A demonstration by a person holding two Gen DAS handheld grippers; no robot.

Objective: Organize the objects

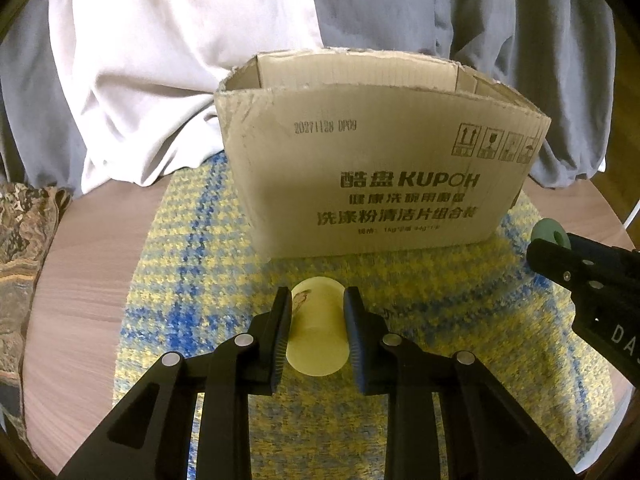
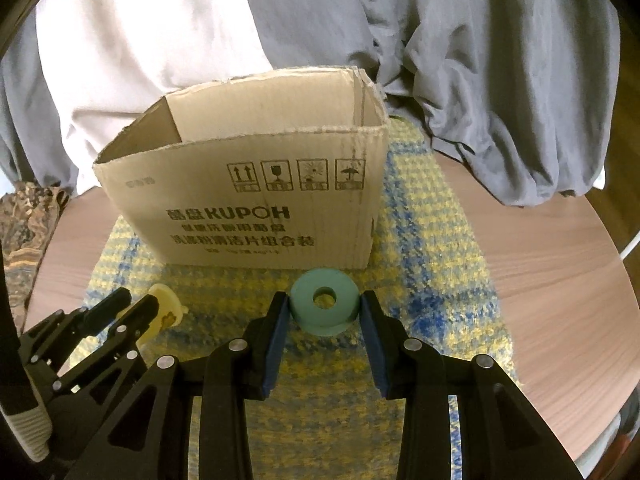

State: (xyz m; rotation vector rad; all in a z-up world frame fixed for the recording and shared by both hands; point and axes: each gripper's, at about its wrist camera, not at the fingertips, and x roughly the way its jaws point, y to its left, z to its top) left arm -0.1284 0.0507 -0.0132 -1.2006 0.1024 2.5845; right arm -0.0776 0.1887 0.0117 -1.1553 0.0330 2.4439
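An open cardboard box (image 1: pixel 360 168) printed KUPOH stands on a yellow-and-blue woven mat (image 1: pixel 192 264); it also shows in the right wrist view (image 2: pixel 256 200). My left gripper (image 1: pixel 318 302) is shut on a pale yellow cylinder (image 1: pixel 316 332) lying on its side just in front of the box. It shows at lower left in the right wrist view (image 2: pixel 138 304) with the cylinder (image 2: pixel 166 306). My right gripper (image 2: pixel 323 304) is shut on a green ring (image 2: pixel 323 306) with a centre hole, in front of the box's right part. The ring (image 1: pixel 549 234) shows in the left wrist view too.
The mat lies on a round wooden table (image 2: pixel 540 280). White and grey cloth (image 1: pixel 160 60) hangs behind the box. A patterned fabric (image 1: pixel 24 232) lies at the table's left edge. A white cable (image 2: pixel 630 248) runs at far right.
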